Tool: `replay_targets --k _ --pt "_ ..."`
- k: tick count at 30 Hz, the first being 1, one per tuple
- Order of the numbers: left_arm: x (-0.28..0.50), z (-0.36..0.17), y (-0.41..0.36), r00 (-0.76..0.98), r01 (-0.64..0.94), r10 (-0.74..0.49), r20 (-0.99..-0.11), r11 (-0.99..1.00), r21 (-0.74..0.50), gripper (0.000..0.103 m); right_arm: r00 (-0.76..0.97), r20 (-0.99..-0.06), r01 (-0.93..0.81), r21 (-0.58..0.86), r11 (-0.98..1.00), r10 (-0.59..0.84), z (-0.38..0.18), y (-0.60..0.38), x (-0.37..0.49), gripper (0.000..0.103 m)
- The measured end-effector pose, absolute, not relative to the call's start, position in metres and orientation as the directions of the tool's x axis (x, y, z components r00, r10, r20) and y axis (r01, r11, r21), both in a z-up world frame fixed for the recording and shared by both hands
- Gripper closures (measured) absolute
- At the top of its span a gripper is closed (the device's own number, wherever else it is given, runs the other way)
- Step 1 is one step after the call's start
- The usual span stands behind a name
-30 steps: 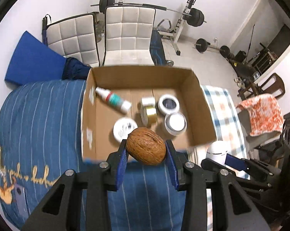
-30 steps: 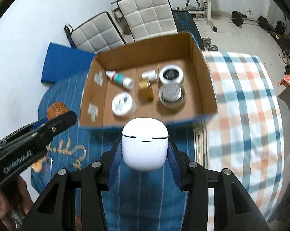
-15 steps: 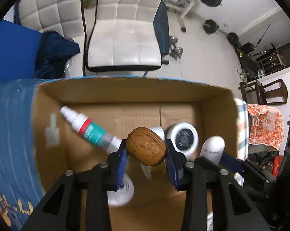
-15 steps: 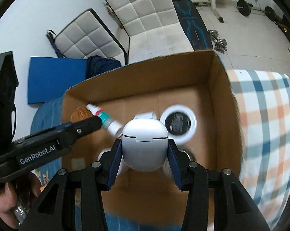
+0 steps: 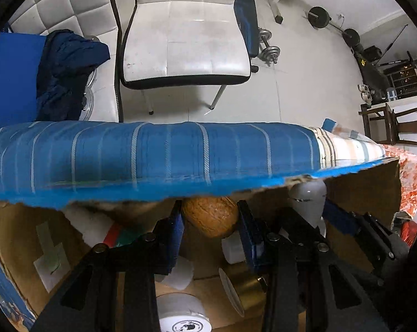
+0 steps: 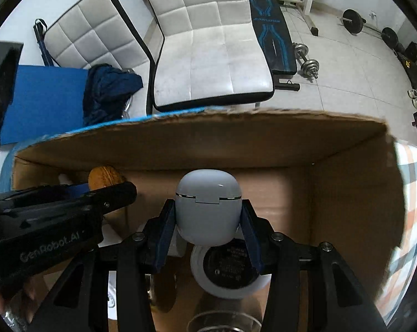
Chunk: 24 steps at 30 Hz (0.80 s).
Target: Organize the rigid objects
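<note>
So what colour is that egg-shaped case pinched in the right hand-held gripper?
The case is plain white, looking greyish in the box's shade; the right wrist view shows it best.

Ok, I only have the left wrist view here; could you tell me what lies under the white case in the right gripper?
Observer: A round white tin with a dark label lies just below the white case, on the floor of the box.
Operator: Thank you. Is the case gripped squarely?
Observer: Yes, the right gripper clamps it on both sides, with its lid seam facing the camera.
Operator: Is there room to its right?
Observer: Yes, the cardboard floor looks bare up to the box's right wall.
</note>
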<state>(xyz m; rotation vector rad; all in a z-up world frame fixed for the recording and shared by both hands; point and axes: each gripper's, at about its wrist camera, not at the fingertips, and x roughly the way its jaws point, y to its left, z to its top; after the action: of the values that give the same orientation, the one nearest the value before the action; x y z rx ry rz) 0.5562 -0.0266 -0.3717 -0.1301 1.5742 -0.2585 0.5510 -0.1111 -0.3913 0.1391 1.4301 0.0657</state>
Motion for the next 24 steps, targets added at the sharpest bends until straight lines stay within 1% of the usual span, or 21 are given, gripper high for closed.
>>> replay_targets --k 5,6,8,11,13,15,17,21,24 --pt "0.558 -0.381 -0.024 -0.037 0.07 -0.236 -0.971 0.969 -0.238 0.068 0.12 -0.985 0.022 0.129 0.991 0.125 -0.403 -0.108 0.559 0.054" --pt "0.558 -0.383 -0.022 -0.041 0.068 -0.236 -0.971 0.969 -0.238 0.066 0.109 -0.985 0.023 0.133 0.991 0.13 -0.405 -0.108 0.558 0.054" --pt "0.557 -0.385 -0.018 -0.05 0.048 -0.241 -0.969 0.969 -0.244 0.061 0.099 -0.988 0.021 0.125 0.992 0.122 -0.408 -0.107 0.559 0.054" --pt "0.556 -0.384 -0.013 -0.064 0.02 -0.239 -0.969 0.97 -0.241 0.06 0.092 -0.989 0.021 0.12 0.993 0.118 -0.408 -0.107 0.559 0.054" --pt "0.553 -0.377 -0.011 -0.054 0.02 -0.223 -0.973 0.974 -0.224 0.06 0.089 -0.989 0.021 0.118 0.993 0.116 -0.402 -0.109 0.557 0.049" --pt "0.548 -0.369 -0.01 -0.031 0.029 -0.2 -0.979 0.979 -0.201 0.057 0.103 -0.989 0.024 0.114 0.993 0.111 -0.393 -0.112 0.553 0.041" --pt "0.543 -0.36 -0.007 -0.007 0.031 -0.187 -0.982 0.982 -0.187 0.05 0.109 -0.989 0.025 0.102 0.995 0.098 -0.384 -0.114 0.547 0.04" --pt "0.526 -0.34 -0.004 0.055 0.045 -0.142 -0.988 0.989 -0.139 0.047 0.105 -0.991 0.032 0.087 0.996 0.083 -0.367 -0.119 0.529 0.038" --pt "0.512 -0.33 -0.003 0.071 0.049 -0.136 -0.988 0.99 -0.132 0.044 0.115 -0.991 0.036 0.065 0.997 0.061 -0.355 -0.123 0.515 0.036"
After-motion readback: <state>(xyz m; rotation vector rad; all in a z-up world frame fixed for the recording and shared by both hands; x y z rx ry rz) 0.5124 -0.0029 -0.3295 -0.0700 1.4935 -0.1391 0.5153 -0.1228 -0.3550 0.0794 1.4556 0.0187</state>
